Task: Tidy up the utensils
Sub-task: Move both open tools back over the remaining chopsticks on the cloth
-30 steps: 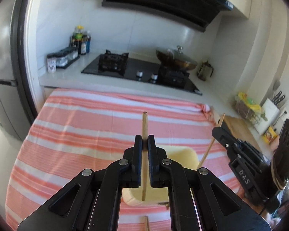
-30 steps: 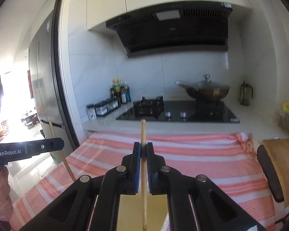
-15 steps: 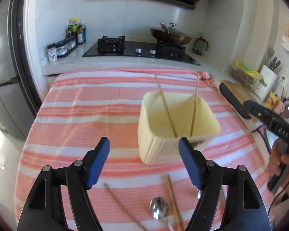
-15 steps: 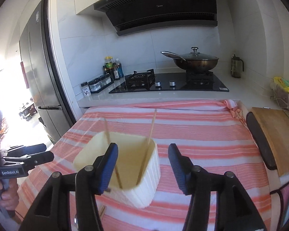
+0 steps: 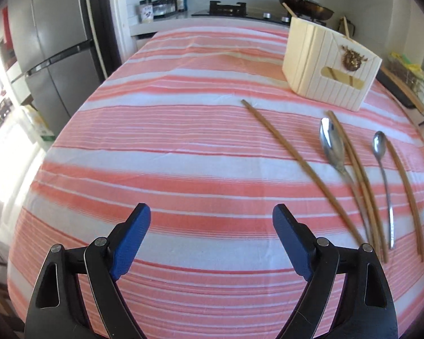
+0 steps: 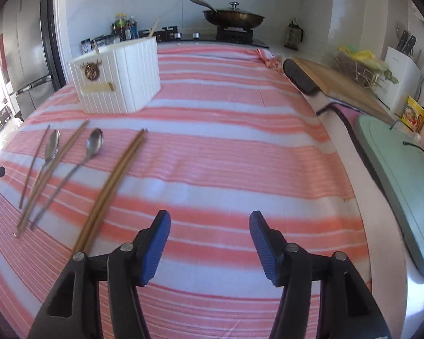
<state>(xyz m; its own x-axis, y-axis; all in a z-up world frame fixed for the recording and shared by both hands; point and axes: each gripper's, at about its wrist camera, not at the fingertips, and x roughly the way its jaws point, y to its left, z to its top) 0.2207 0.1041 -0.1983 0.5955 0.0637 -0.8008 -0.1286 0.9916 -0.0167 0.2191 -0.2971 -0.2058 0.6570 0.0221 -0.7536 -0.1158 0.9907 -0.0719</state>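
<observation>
Two hand-held grippers in play, both empty: the left hand-held gripper (image 5: 209, 234) has jaws wide and opening, nothing between the pads; the right hand-held gripper (image 6: 209, 243) has jaws apart and opening too, only striped cloth (image 6: 240, 147) between them. Landmark is the white holder box (image 6: 118, 79) on the tabletop, already with two chopsticks (image 6: 154, 29) standing in it. The remaining utensils lie flat on the cloth on the near side of the box, roughly side by side, long axes running from the box toward the grippers, slightly fanned. Seen from the right wrist: a pair of chopsticks (image 6: 113, 183) lying together, near ends just beside the left finger (image 6: 155, 248) of the right hand-held gripper; then a small spoon (image 6: 94, 141), another chopstick pair (image 6: 51, 175), a big spoon (image 6: 52, 144) and a single chopstick (image 6: 34, 166) further left. From the left wrist the whole set sits off to the right of its jaws: a single chopstick (image 5: 296, 161) nearest, then the big spoon (image 5: 330, 144). My read: the next pick is another stick, with the right hand nearer its pair and the left nearer the single. The axis runs roughly along the pointing direction, so each needs a sideways shift to straddle the shaft across its width.
</observation>
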